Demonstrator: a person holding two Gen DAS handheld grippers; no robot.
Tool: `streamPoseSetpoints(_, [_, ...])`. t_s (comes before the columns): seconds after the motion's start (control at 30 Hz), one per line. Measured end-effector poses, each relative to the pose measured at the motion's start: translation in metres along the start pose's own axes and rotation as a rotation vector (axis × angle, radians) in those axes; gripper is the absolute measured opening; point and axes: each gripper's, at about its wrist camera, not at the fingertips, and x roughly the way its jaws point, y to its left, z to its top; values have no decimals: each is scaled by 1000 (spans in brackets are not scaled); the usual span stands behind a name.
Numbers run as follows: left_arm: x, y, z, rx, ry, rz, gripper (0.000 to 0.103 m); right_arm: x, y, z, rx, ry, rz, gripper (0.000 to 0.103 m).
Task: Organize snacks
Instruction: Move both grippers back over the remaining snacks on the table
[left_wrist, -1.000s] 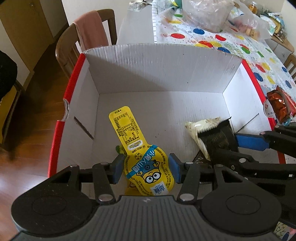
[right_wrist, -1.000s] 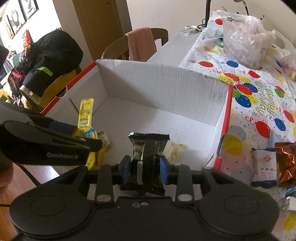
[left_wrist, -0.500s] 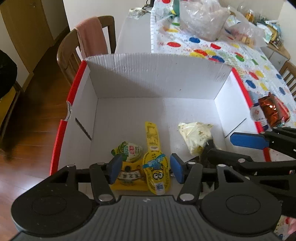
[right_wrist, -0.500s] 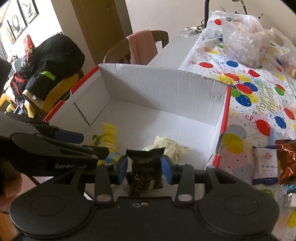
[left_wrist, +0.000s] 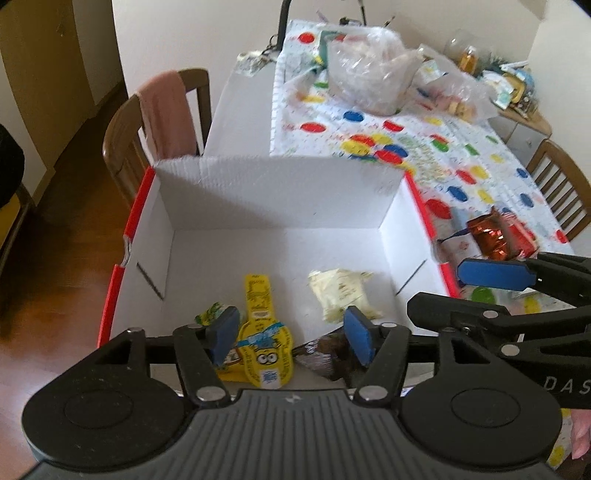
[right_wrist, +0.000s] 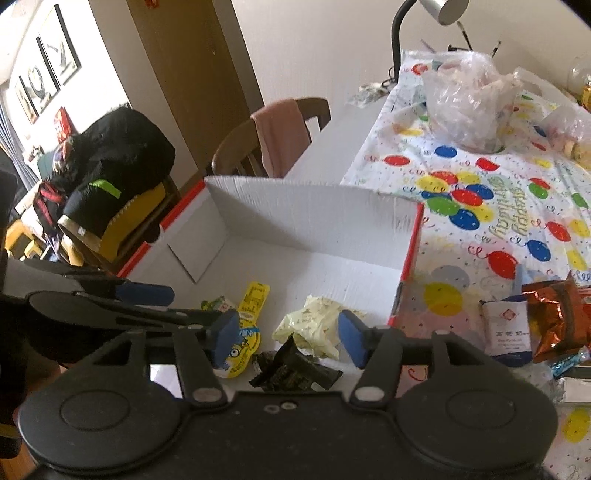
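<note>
— What stands around the table?

— A wooden chair with a pink cloth over its back. Near it, a black jacket lies on a yellow seat.

— And on the table?

— A balloon tablecloth, a crumpled plastic bag on it, and a lamp at the far end. Framed pictures hang on the left wall.

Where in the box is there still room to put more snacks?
The cardboard box floor is bare along the far wall and in both far corners, beyond the yellow cartoon pouch and the pale wrapped snack. The near edge is crowded: those two, a small green packet and a dark wrapper bunch there.
</note>
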Motion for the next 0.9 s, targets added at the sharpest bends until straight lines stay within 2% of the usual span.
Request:
streamPoseSetpoints(0.17, [-14, -17, 3, 13, -40, -31, 66, -21, -9, 0, 21, -40, 15, 66])
streamPoseSetpoints(0.43, [-22, -56, 6, 50, -79, -62, 73, -55, -33, -5, 61, -102, 5, 77])
streamPoseSetpoints(0.67, [-13, -96, 6, 57, -71, -106, 77, -80, -68, -17, 101, -129, -7, 88])
streamPoseSetpoints(0.8, [-2, -120, 4, 53, -59, -120, 78, -94, -91, -27, 112, -141, -34, 89])
streamPoseSetpoints(0.9, [8, -139, 3, 44, -39, -133, 78, -104, -111, -34, 124, -150, -59, 103])
